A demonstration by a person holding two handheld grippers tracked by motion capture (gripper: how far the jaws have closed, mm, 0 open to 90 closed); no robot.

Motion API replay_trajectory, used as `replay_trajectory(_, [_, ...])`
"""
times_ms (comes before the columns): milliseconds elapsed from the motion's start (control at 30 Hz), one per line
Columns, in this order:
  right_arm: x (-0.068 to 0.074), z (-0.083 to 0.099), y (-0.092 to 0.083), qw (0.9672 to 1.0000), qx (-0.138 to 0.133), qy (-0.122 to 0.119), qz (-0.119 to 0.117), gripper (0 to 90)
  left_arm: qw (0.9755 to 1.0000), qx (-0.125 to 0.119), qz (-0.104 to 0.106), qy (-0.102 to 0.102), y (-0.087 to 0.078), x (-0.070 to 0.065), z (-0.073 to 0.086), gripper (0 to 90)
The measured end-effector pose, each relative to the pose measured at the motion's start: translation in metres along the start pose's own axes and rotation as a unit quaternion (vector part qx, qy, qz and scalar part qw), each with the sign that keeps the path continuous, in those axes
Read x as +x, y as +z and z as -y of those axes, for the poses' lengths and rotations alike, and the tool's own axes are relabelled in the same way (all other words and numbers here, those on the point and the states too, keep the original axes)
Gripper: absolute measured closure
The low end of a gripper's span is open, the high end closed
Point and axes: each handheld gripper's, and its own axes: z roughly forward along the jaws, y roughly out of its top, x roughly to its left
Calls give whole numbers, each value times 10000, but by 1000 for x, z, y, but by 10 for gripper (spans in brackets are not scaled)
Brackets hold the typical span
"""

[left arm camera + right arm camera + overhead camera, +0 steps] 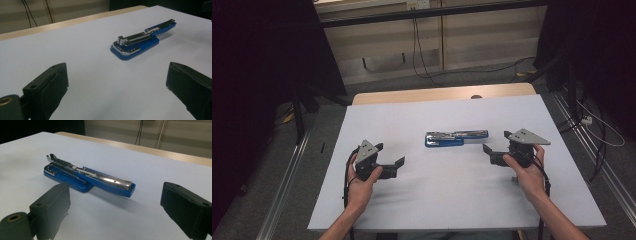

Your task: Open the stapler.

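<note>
Two handheld tongs are seen, one in each bare hand; the forearms are bare, and no sleeve is seen in the high view. The left tongs [393, 166] are built of black blocks and topped by a grey three-cornered plate with small dark holes. The right tongs [498, 148] carry a like plate, paler and longer. A black cable is trailed from each body toward 6 o'clock. In the gripper views, the jaws are shown as thick matte black slabs with small screw holes; a brass-ringed socket is seen at 7 o'clock.
</note>
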Motion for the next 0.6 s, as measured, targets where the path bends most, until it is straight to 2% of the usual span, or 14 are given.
replay_trajectory(67, [-1, 1, -5, 10000, -44, 24, 22, 93, 10000, -46, -47, -8, -6, 1, 2, 44])
replay_trajectory(100, [-2, 1, -10, 9999, -106, 52, 46, 93, 9998, -155, -137, -21, -14, 0, 3, 45])
replay_trajectory(133, [-2, 1, -10, 9999, -106, 52, 46, 93, 9998, -155, -137, -21, -14, 0, 3, 46])
replay_trajectory(200, [-6, 0, -16, 9997, -189, 179, 33, 95, 9993, -291, -210, 50, -24, -2, 2, 46])
replay_trajectory(233, [-8, 2, -22, 9995, -216, 168, 131, 97, 9990, -373, -252, 38, -31, -4, 2, 45])
replay_trajectory(400, [-11, 7, -29, 9996, -192, 133, 172, 97, 9992, -289, -256, 25, -41, -6, 13, 46])
replay_trajectory(467, [-11, 9, -30, 9995, -219, 193, 151, 94, 9988, -324, -351, -48, -48, -9, 18, 46])
replay_trajectory(600, [-10, 11, -27, 9995, -187, 209, 128, 94, 9987, -290, -369, -181, -59, -14, 24, 46])
